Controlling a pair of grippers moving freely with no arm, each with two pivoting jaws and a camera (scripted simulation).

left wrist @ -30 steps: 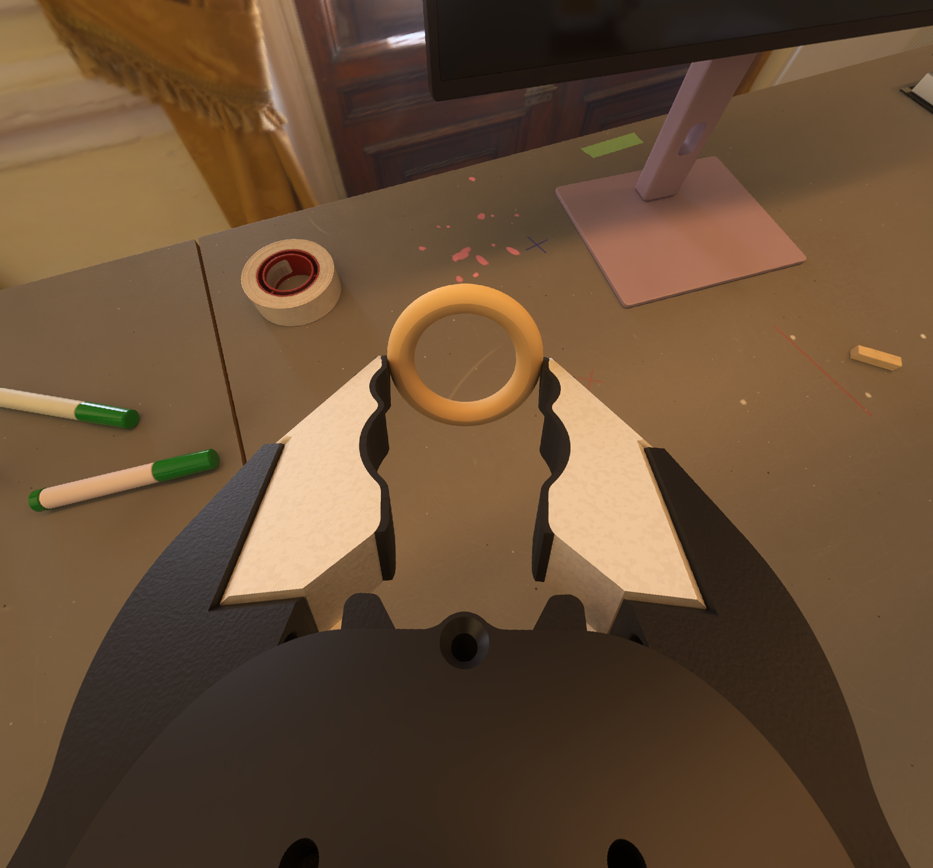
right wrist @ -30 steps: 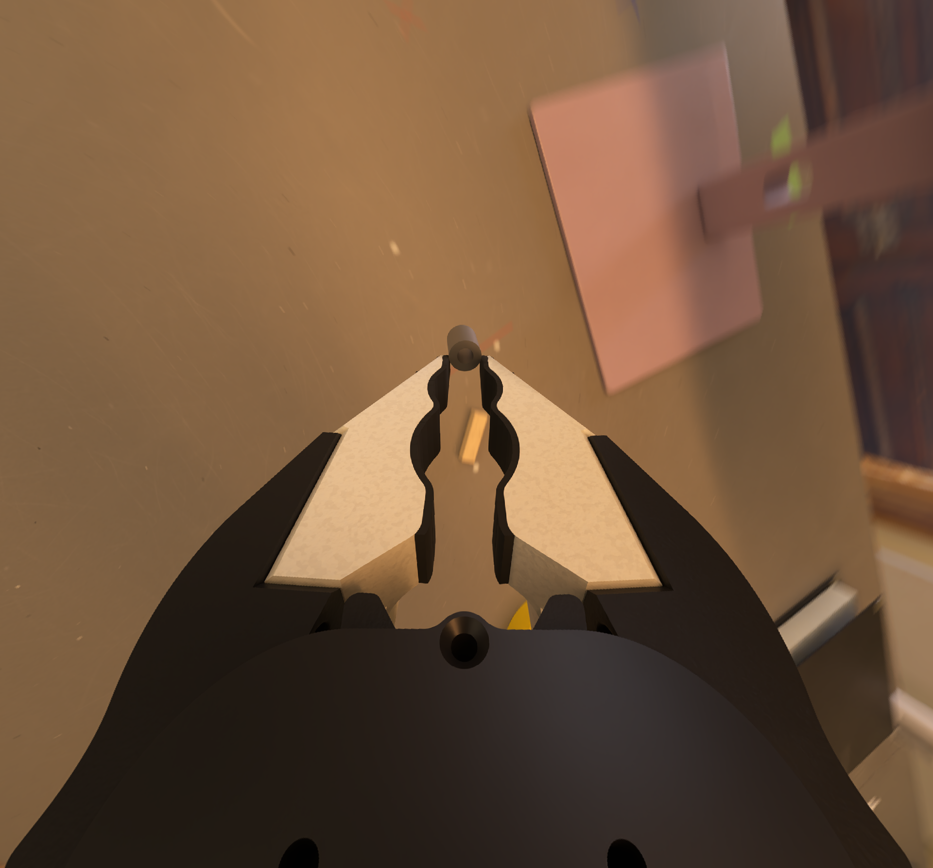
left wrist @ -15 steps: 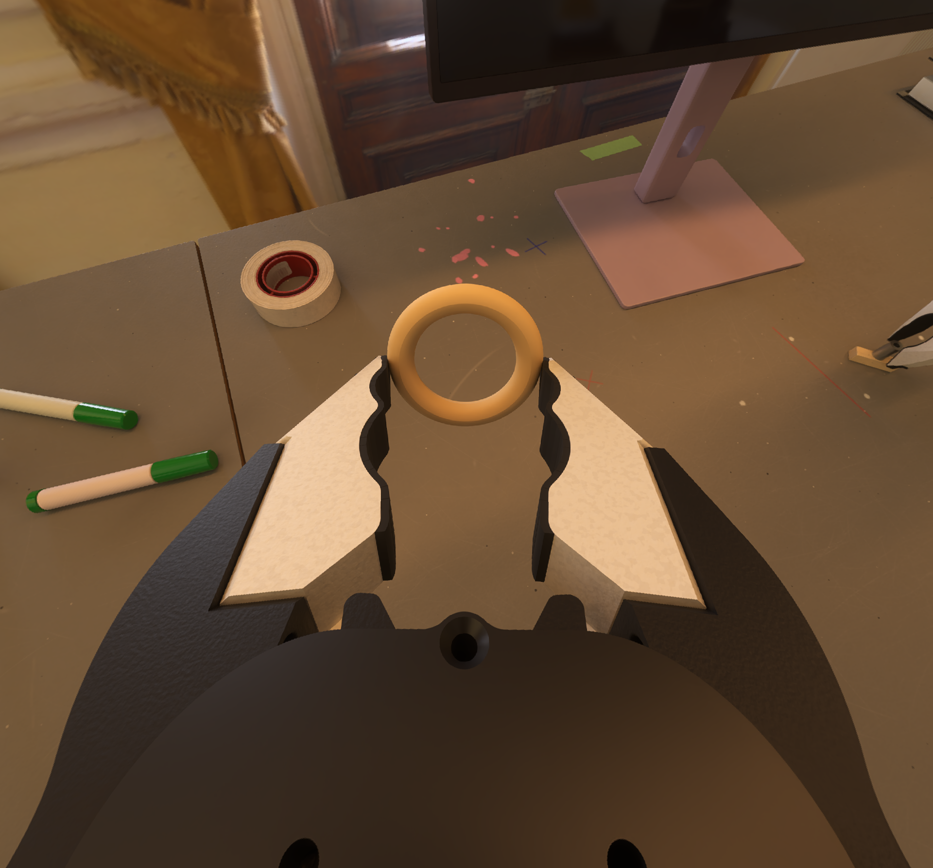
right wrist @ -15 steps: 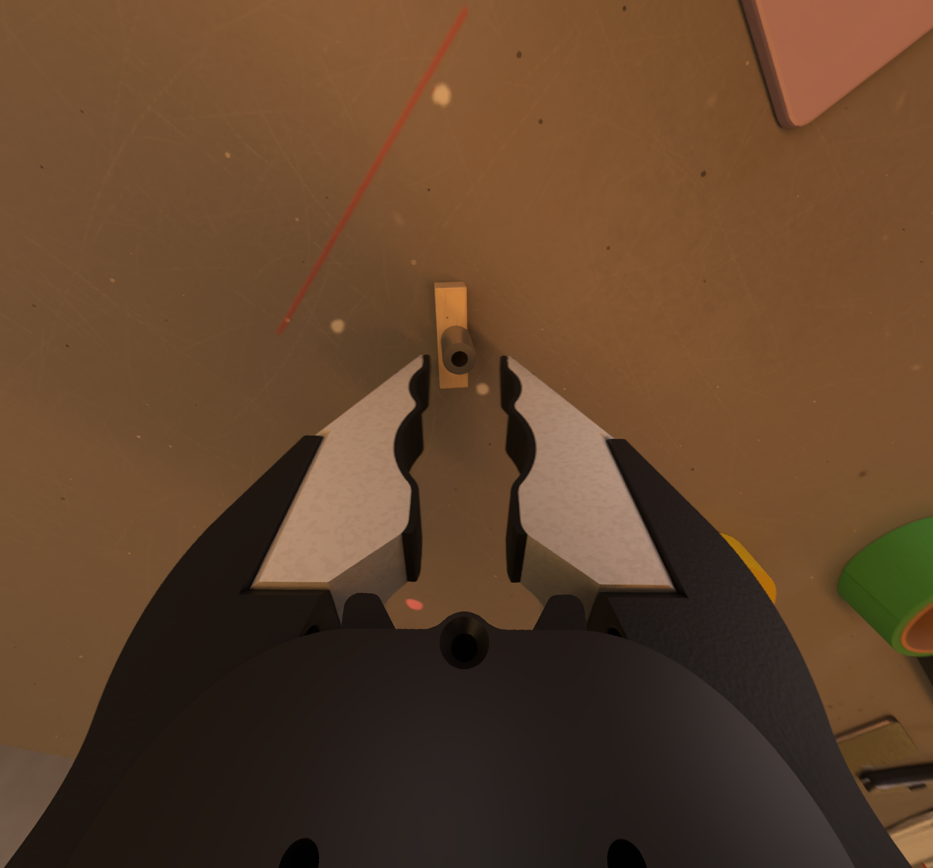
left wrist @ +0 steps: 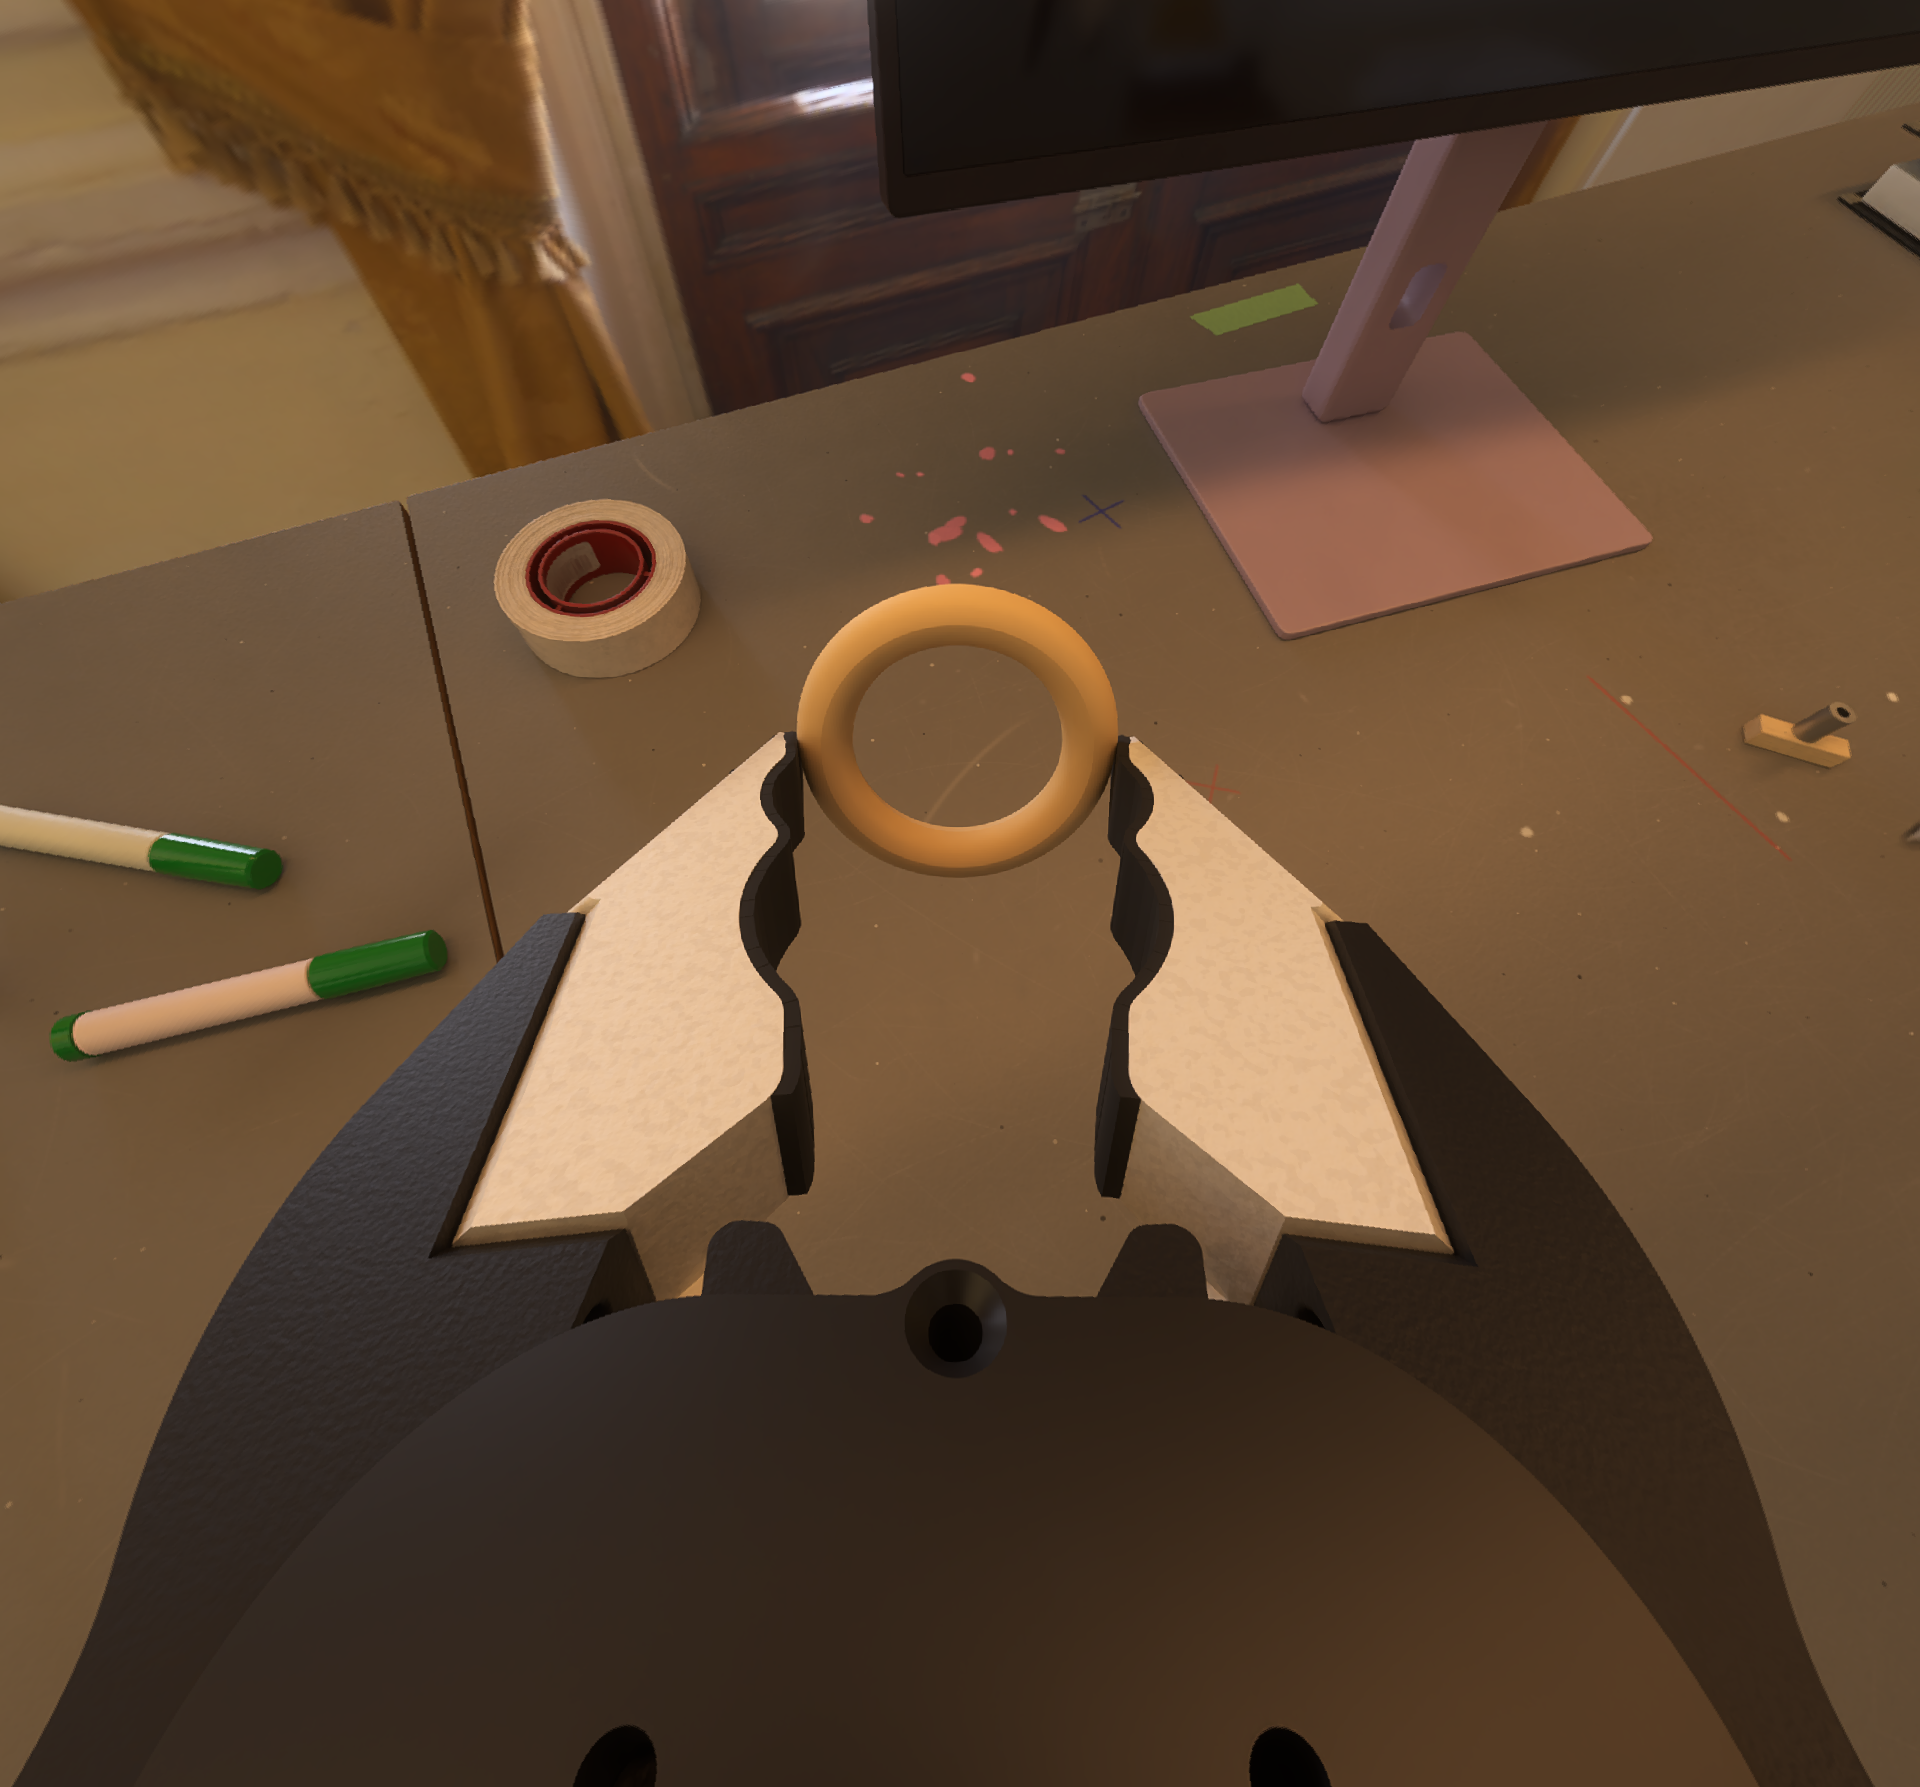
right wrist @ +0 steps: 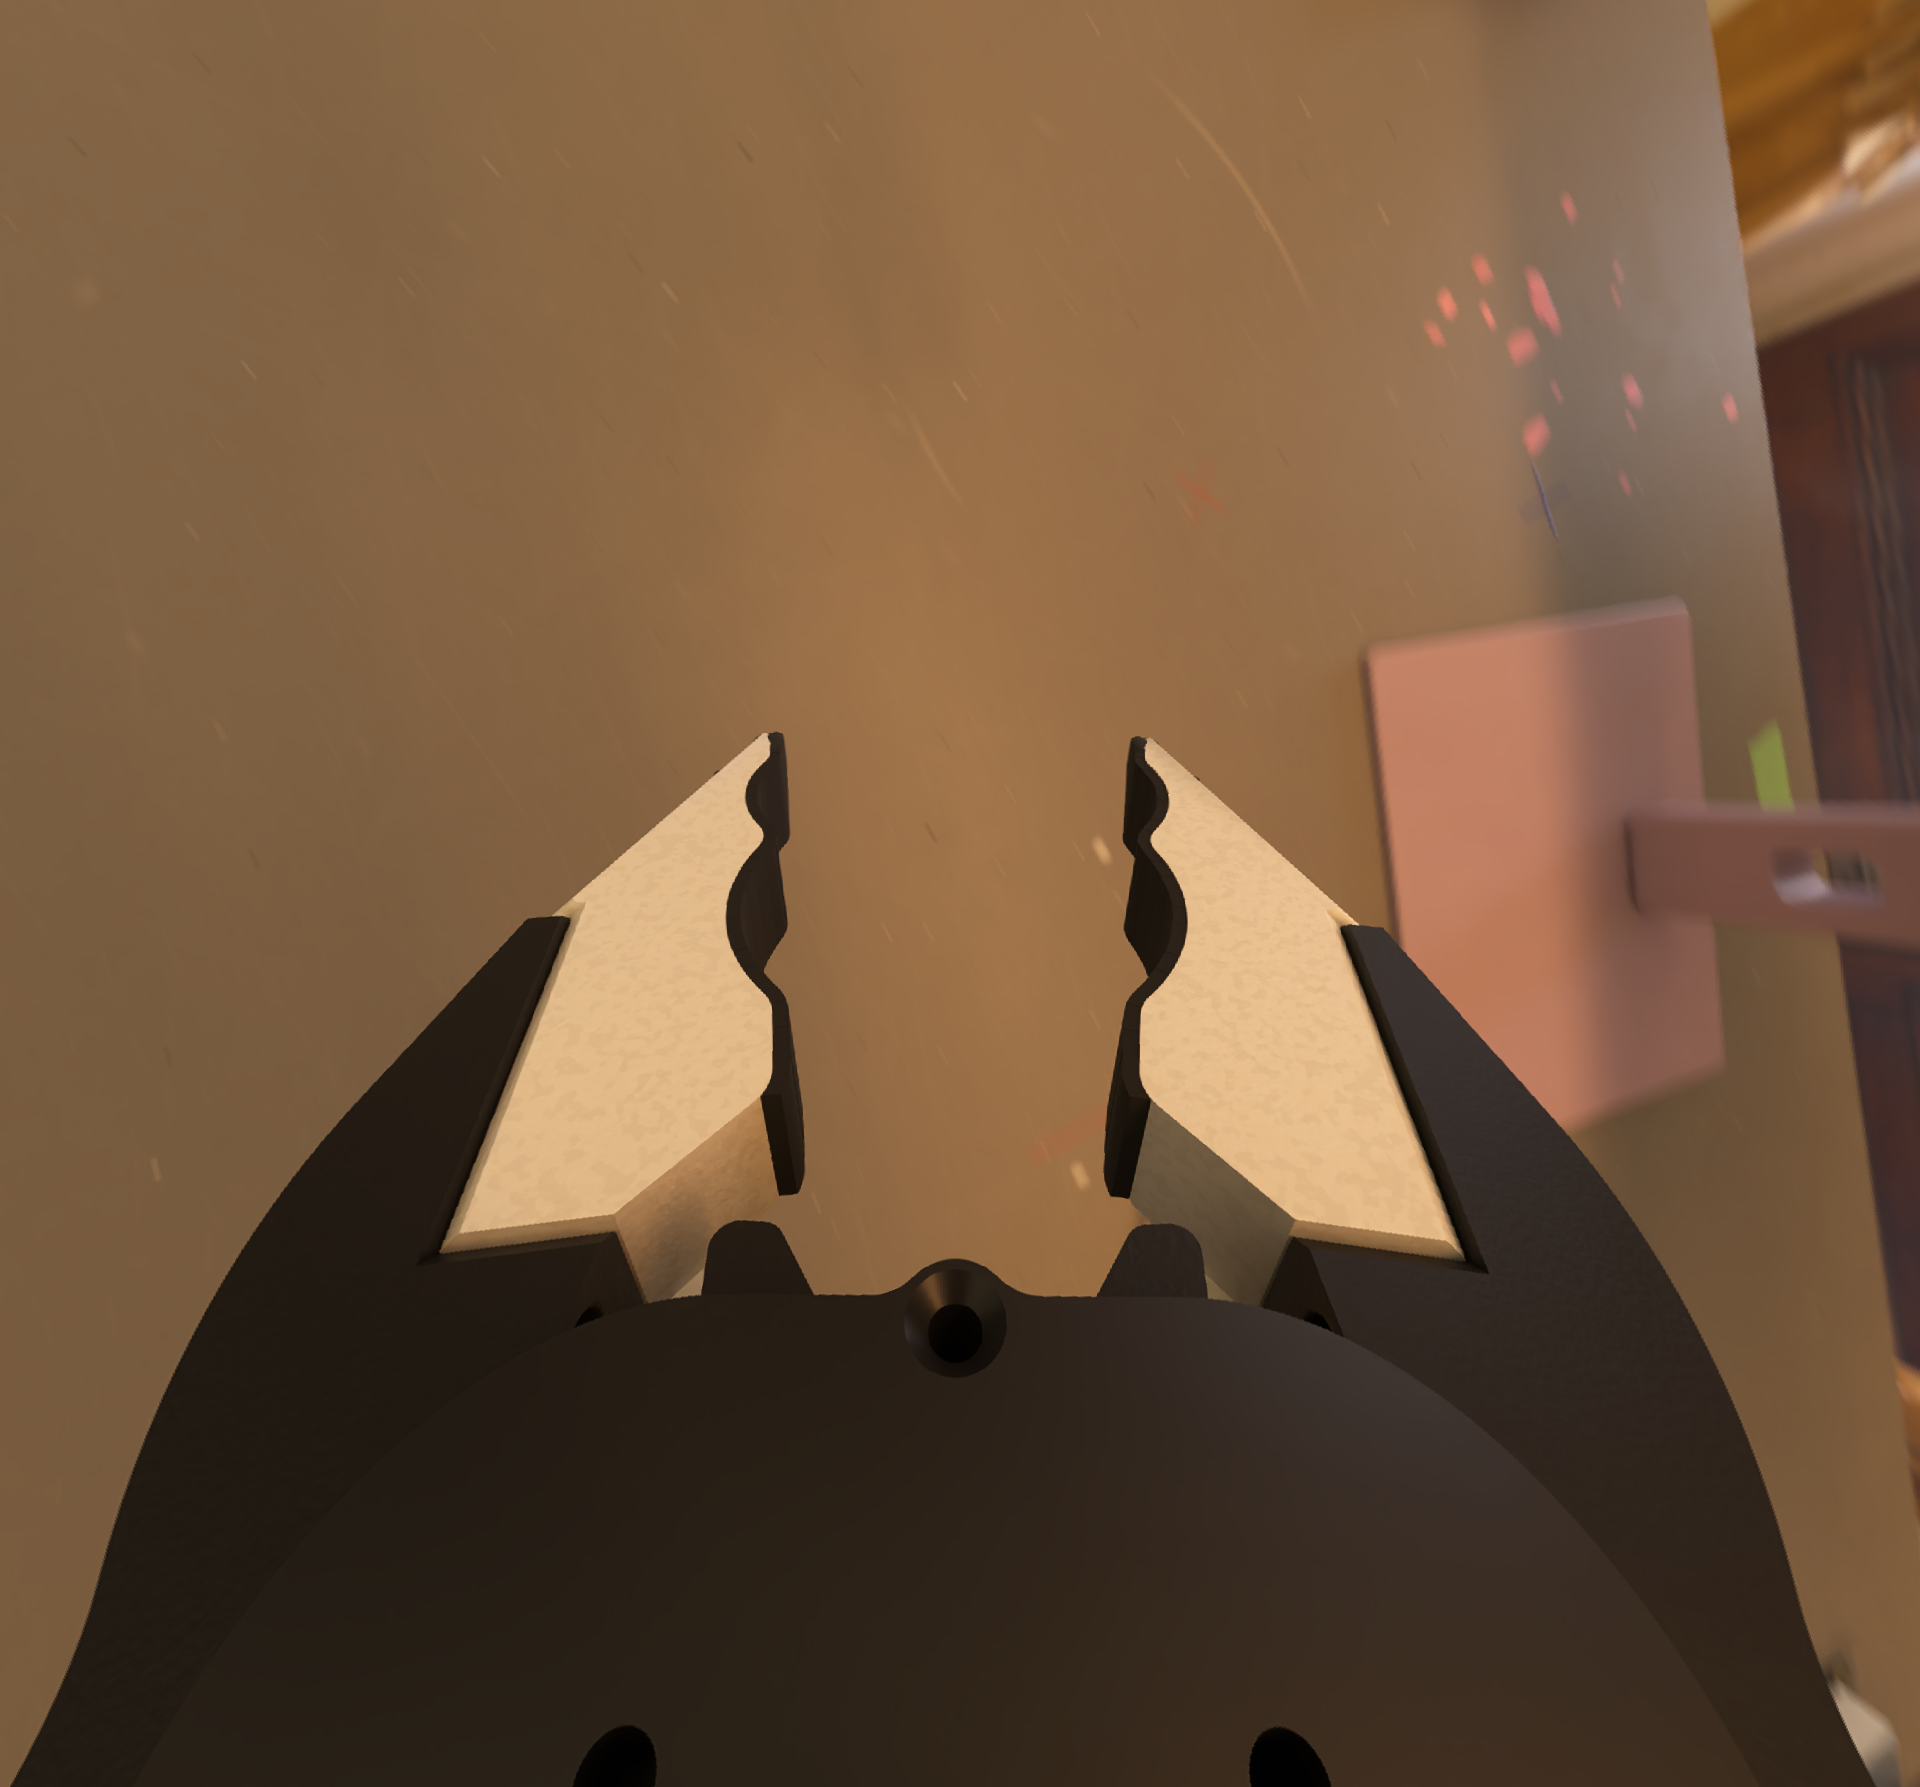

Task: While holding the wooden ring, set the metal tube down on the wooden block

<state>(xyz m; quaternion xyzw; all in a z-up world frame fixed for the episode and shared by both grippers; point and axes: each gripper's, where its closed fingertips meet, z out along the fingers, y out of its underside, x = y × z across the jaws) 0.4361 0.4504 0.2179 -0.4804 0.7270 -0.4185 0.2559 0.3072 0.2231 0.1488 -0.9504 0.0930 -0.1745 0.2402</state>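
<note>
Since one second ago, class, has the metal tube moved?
Yes. In the left wrist view the metal tube now lies across the wooden block, right of the monitor base; before, the block lay bare there.

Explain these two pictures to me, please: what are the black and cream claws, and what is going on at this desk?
Each picture comes from a camera mounted on a two-finger gripper, looking forward along its fingers. The black shells with cream pads are the grippers themselves.

In the left wrist view, the left gripper pinches a wooden ring between its fingertips, above a brown desk. On the desk lie a roll of tape, two green-capped markers, and a monitor on a pinkish stand. At the far right, a small metal tube rests on a little wooden block.

In the right wrist view, the right gripper is open and holds nothing; it looks down at bare desk, with the monitor stand at its right edge. The tube and block are out of that view.
</note>
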